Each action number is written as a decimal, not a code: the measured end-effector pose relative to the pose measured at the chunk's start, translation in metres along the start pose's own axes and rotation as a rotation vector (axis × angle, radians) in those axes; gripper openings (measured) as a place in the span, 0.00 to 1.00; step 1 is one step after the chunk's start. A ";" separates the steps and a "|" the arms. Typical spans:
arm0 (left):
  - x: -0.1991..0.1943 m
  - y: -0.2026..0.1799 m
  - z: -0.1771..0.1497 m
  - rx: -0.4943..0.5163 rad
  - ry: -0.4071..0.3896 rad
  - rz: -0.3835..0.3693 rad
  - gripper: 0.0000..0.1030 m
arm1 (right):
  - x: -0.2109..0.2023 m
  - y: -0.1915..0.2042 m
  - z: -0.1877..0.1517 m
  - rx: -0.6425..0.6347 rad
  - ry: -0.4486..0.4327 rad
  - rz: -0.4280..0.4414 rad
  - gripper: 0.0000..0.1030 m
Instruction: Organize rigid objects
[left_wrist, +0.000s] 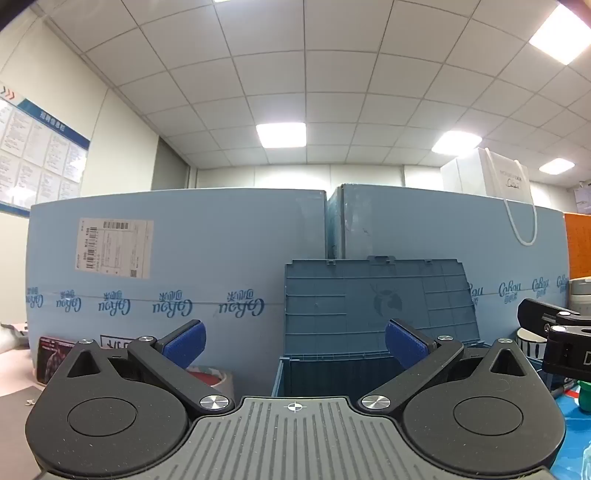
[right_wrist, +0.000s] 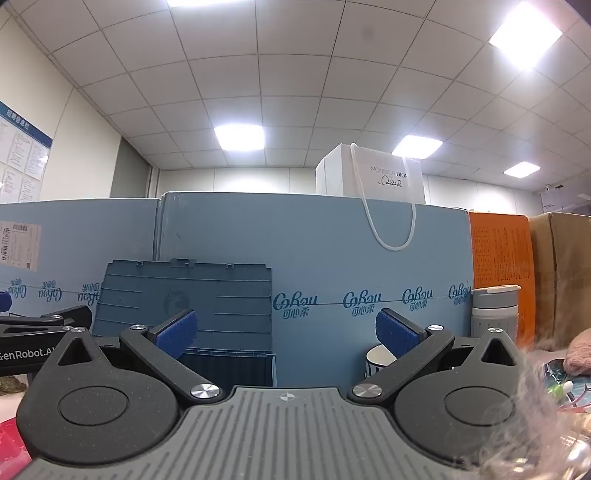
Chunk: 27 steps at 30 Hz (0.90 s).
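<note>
1. The left gripper points level, its blue-padded jaws spread as wide as they go, with nothing between them.
2. The right gripper also points level, its jaws fully apart and empty.
3. Just ahead of the left jaws, slightly right of their centre, stands an open blue-grey plastic storage bin; its ribbed lid is raised upright behind the dark opening. In the right wrist view the same bin sits ahead and left of the right jaws.
4. Behind the right finger of the right jaws sits a white ceramic cup with dark stripes on the table; from the left wrist view it shows far to the right, partly hidden by the other gripper's black body.
5. Low behind the left finger of the left jaws lies a red-and-white round object, only partly visible.
6. Right of the right jaws, a grey and white cylindrical flask with a lid stands upright.
7. Farther back, large pale-blue cardboard cartons printed with dark-blue lettering form a wall across both views.
8. On top of them rests a white paper gift bag with white cord handles; an orange box stands to its right.
</note>
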<state>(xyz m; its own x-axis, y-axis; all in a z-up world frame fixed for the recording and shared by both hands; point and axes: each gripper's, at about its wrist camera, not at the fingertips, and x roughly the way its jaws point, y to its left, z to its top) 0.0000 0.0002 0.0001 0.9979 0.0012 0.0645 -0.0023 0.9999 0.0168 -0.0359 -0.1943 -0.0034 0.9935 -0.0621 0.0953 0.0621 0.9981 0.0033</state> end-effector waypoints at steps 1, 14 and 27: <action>0.000 0.000 0.000 0.003 -0.001 0.000 1.00 | 0.000 0.000 0.000 -0.005 0.009 0.001 1.00; -0.001 0.001 -0.001 0.006 -0.003 -0.006 1.00 | 0.001 0.000 -0.001 0.003 0.005 0.000 1.00; -0.001 0.000 -0.001 0.000 0.004 -0.005 1.00 | 0.001 0.000 0.000 0.003 0.005 -0.001 1.00</action>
<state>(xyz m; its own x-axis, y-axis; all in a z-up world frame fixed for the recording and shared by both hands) -0.0005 0.0005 -0.0007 0.9982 -0.0037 0.0601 0.0027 0.9999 0.0167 -0.0353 -0.1947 -0.0037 0.9939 -0.0628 0.0905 0.0624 0.9980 0.0067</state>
